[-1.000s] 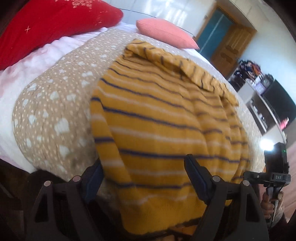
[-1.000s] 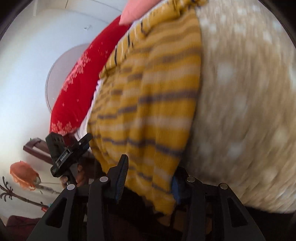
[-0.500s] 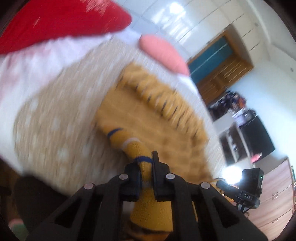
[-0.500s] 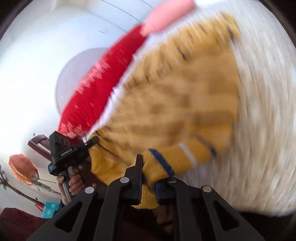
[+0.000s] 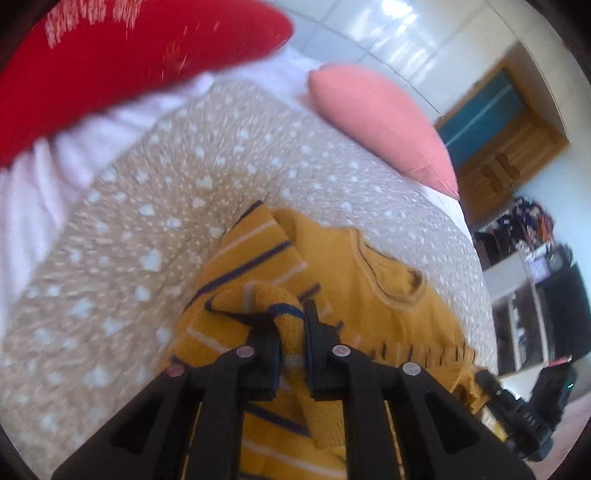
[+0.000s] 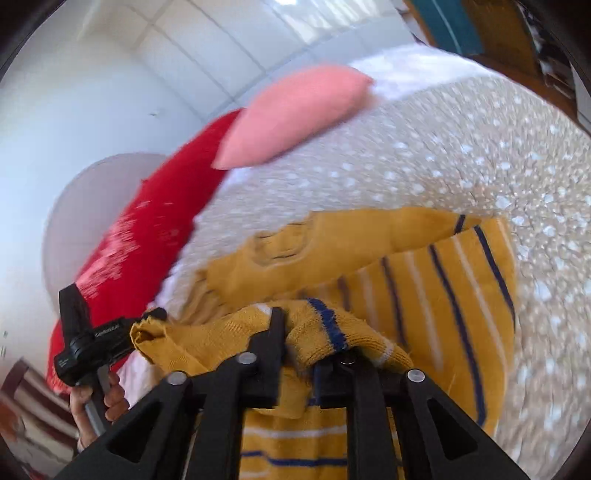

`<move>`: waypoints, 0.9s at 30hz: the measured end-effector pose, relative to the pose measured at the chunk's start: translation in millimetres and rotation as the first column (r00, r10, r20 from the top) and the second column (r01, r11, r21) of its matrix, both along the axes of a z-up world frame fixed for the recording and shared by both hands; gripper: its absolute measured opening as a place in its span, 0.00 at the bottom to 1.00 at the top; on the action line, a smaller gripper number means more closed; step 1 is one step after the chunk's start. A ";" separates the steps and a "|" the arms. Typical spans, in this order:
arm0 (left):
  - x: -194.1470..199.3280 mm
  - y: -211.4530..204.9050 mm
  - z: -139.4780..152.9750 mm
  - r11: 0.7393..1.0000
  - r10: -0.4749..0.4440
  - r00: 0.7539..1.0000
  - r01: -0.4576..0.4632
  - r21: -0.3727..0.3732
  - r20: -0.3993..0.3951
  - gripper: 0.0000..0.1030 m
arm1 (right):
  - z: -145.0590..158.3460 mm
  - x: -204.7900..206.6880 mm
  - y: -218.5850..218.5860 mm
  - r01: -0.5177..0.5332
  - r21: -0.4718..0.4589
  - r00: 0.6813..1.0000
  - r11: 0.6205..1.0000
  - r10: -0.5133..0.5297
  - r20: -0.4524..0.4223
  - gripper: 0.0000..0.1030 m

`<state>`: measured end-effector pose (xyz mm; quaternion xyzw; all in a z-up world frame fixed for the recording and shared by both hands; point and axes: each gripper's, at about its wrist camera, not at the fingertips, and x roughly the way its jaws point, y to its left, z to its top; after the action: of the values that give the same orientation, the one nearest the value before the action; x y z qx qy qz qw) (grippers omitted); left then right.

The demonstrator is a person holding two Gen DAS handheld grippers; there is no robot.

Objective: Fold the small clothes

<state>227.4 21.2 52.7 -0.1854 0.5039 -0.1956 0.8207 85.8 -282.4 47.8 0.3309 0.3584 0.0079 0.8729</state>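
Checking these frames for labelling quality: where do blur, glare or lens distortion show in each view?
Left wrist: the red pillow is smeared, glare streaks the wall tiles, the sweater stays readable. Right wrist: the spotted blanket blurs, and fisheye curving bends the walls.

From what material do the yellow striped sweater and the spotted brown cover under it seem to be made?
The sweater looks like knitted yarn, maybe wool or acrylic: knit loops and a ribbed edge show where the right gripper and the left gripper pinch it. Matte, soft, slightly fuzzy. The spotted cover seems a thin printed woven fabric, perhaps cotton: fine wrinkles, flat white spots, no shine. Blur leaves the fibre uncertain.
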 end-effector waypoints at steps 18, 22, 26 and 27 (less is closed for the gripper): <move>-3.4 11.9 39.1 0.992 -0.123 0.979 0.115 0.054 0.163 0.72 | 23.3 26.8 -10.3 0.063 -0.097 0.997 0.993 -0.059 0.043 0.58; -29.6 -3.9 31.9 0.972 -0.195 0.962 0.165 0.165 0.192 0.72 | 17.7 37.2 46.8 -0.167 -0.168 0.986 0.971 0.165 -0.029 0.39; -42.9 7.2 25.1 0.974 -0.167 0.966 0.131 0.183 0.199 0.72 | -16.7 74.6 93.5 -0.311 -0.299 0.944 0.902 0.258 -0.206 0.34; -45.2 15.9 24.6 0.979 -0.143 0.970 0.110 0.172 0.195 0.72 | -27.2 88.7 98.0 -0.318 -0.333 0.938 0.888 0.244 -0.247 0.34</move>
<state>182.3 37.1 77.2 -0.0650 0.4409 -0.2250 0.8665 174.4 -184.4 20.6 0.1049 0.4830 0.0344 0.8686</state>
